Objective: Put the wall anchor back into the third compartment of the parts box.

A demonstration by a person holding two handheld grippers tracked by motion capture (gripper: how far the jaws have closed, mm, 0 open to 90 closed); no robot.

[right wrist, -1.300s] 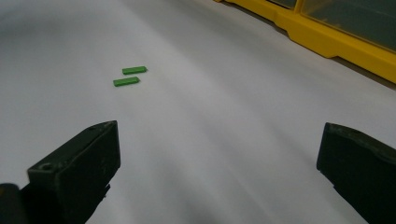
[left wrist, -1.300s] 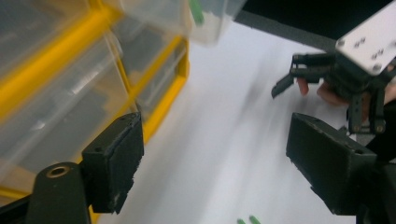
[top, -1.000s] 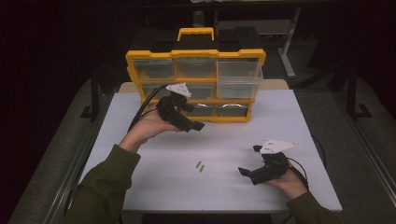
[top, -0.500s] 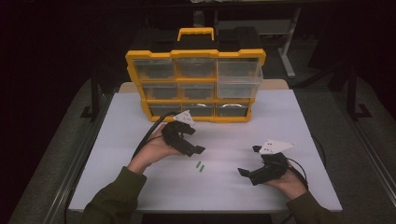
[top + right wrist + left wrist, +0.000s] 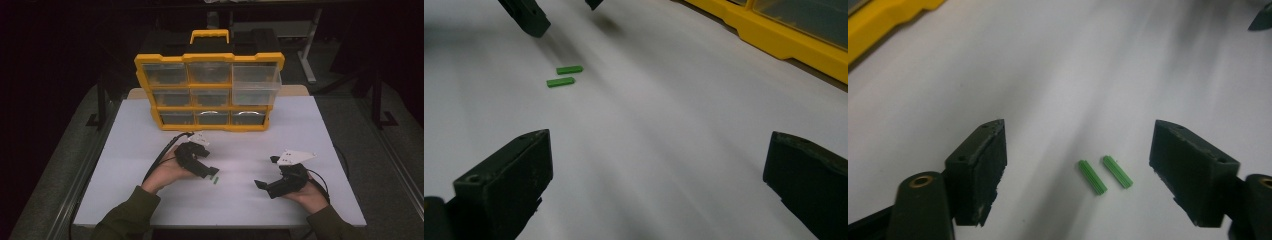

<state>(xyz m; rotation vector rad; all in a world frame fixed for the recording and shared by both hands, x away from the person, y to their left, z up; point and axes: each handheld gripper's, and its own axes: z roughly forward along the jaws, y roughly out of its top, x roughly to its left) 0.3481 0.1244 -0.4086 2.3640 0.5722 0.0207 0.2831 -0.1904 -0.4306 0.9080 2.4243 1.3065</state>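
The left tongs [image 5: 212, 172] have come down from in front of the yellow drawer cabinet [image 5: 210, 90] to sit low over the white surface [image 5: 310, 130], right at the two small green pegs [image 5: 1105, 174]. In the left gripper view the pegs lie side by side on the surface, flat and nearly parallel, between the two black jaws but touched by neither. The jaws have just been closing somewhat, yet they stand apart with clear space on both sides of the pegs, so nothing is gripped. This looks like the last part of an approach: the pick-up is lined up and only the squeeze remains. The right tongs [image 5: 264, 186] rest near the surface's front edge, well apart from the pegs, jaws wide and empty, as the right gripper view shows
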